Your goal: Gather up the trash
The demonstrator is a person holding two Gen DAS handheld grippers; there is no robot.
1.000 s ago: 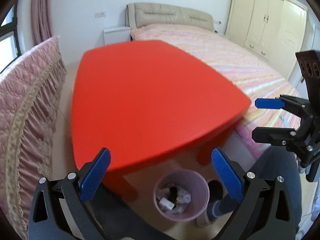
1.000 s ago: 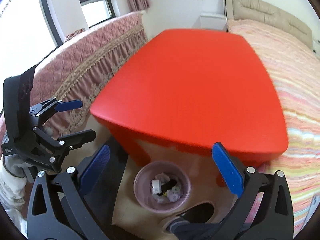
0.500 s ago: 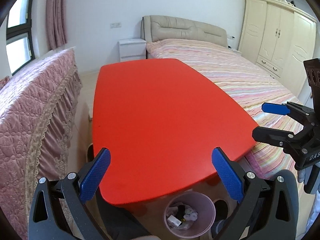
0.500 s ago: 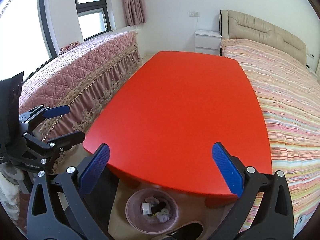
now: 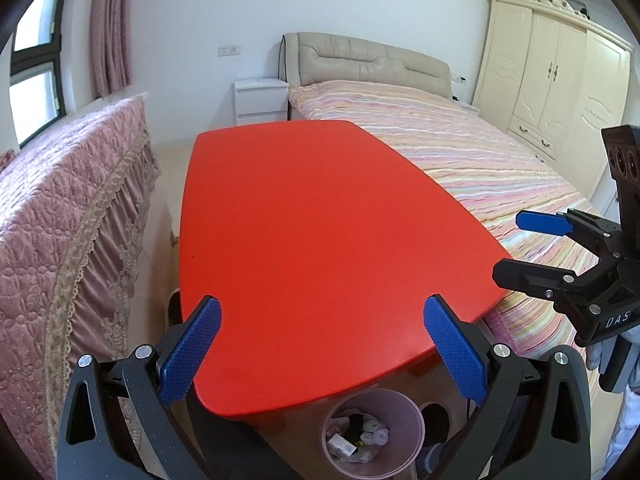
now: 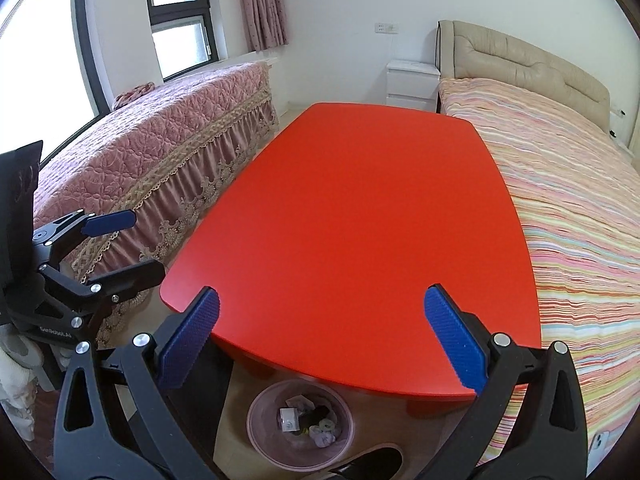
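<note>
left gripper [image 5: 320,354] and right gripper [image 6: 320,352]: jaws spread, holding nothing. red counter [image 5: 312,220] bare; bin [image 5: 374,432] holds trash. collection appears finished; next, confirm nothing remains.

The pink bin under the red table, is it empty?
No, the pink bin on the floor at the near end of the red table holds crumpled white paper and a few small dark and white bits.
</note>
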